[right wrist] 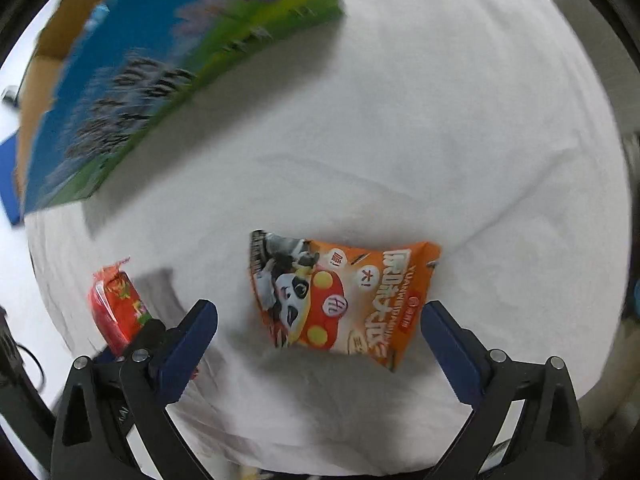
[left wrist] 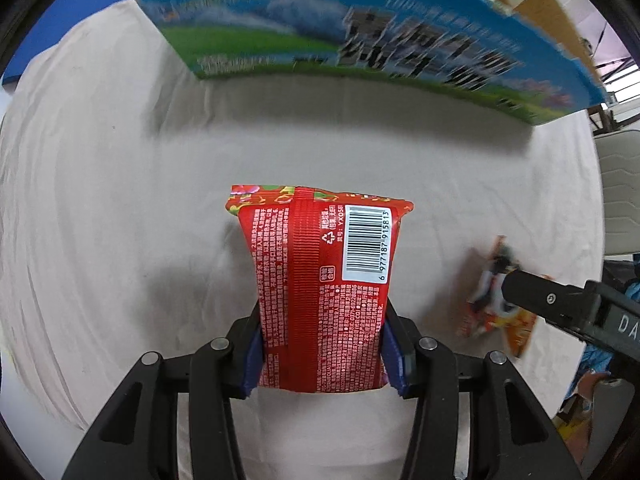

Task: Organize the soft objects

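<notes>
Left gripper (left wrist: 322, 354), right gripper (right wrist: 319, 330), black linkage arms, silver pivot screws, dark blue pads on the jaws

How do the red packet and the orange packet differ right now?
The red packet is clamped in the left gripper; the orange packet lies free on the cloth, between the right gripper's open jaws. Red shows its barcode back; orange shows its panda front. Both are soft snack bags.

red packet (left wrist: 320, 300): barcode side showing, lifted off cloth | orange panda snack bag (right wrist: 344, 300): flat, apparently face-up
</notes>
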